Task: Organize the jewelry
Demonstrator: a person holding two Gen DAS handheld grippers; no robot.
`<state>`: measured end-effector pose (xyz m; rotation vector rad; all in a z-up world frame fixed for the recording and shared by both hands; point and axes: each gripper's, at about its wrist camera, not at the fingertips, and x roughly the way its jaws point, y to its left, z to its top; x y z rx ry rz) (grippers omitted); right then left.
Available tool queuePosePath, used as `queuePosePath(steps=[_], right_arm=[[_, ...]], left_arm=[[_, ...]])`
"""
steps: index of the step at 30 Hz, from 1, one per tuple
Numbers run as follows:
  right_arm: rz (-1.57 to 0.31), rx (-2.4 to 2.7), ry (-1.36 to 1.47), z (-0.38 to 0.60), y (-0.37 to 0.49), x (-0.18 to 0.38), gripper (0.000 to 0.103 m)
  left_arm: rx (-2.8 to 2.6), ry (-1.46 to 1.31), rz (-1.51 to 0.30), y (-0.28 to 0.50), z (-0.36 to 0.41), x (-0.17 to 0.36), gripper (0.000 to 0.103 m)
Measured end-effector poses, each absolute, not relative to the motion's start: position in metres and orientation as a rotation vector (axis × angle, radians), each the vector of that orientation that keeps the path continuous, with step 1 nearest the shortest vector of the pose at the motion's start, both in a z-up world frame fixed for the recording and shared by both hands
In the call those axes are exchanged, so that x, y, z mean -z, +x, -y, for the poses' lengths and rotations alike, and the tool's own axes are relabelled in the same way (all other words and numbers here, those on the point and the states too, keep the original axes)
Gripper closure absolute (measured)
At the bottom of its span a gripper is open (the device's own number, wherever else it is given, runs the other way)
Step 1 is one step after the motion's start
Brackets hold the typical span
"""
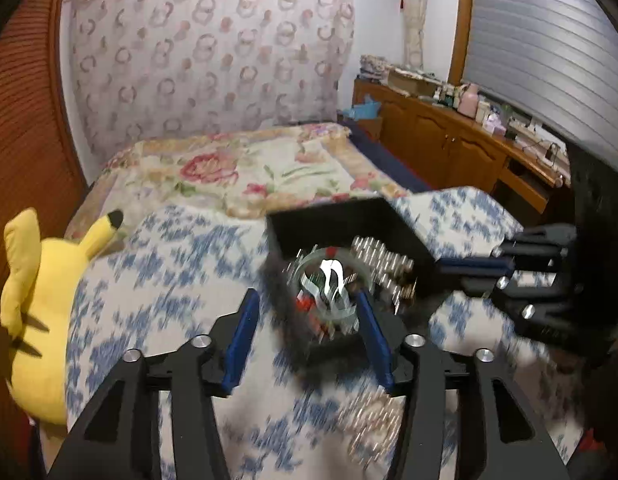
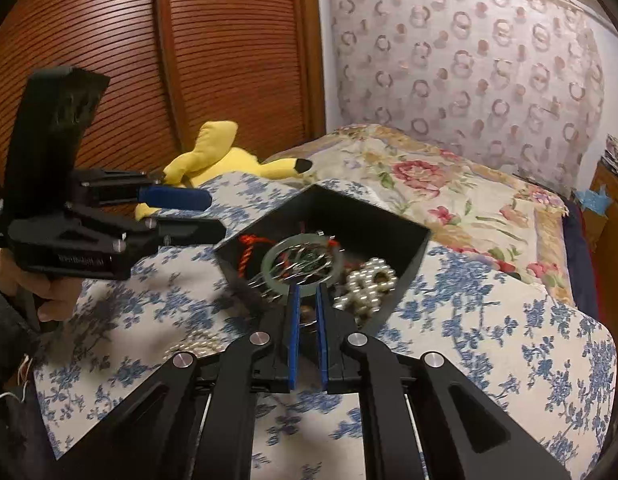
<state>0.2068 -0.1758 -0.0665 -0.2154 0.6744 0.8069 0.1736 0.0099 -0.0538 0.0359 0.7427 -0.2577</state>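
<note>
Resting in the black box (image 2: 409, 256), the bangle (image 2: 269, 270) touches the narrow-set right gripper (image 2: 307, 290).

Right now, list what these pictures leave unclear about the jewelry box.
- Left wrist view: the black box and pale green bangle are smeared by motion blur.
- Right wrist view: the right claw hides the box's near wall.
- Pieces beneath the bangle are tangled and too small to identify.

The left wrist camera looks down close at the black box (image 1: 349, 236) from its left; the right wrist camera faces it closely from its right; both share it.
</note>
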Motion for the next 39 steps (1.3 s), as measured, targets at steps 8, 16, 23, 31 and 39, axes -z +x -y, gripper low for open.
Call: queuePosePath(steps=[8,16,23,31,39], right_arm=[[-0.705,-0.825,-0.295,0.159,0.186,0.079,0.094],[-0.771,-0.830,-0.324,0.160,0.172,0.102,0.081],[-0.802,-0.868,-0.357,0.152,0.160,0.112,0.081],[-0.816,-0.884,-0.376,0.149,0.157,0.114,0.081],[-0.809,-0.851,-0.363,0.148,0.176,0.110,0.081]], left_arm=[[0.215,0.024,-0.811,0.152,-0.037,0.082,0.037],[0.200,0.050,-0.860,0.146,-0.038,0.106,0.021],[0.201,0.077,-0.901,0.148,-0.035,0.120,0.017],[0.195,0.072,-0.911,0.149,-0.038,0.124,0.016],[0.211,0.065,-0.907,0.146,-0.033,0.123,0.013]])
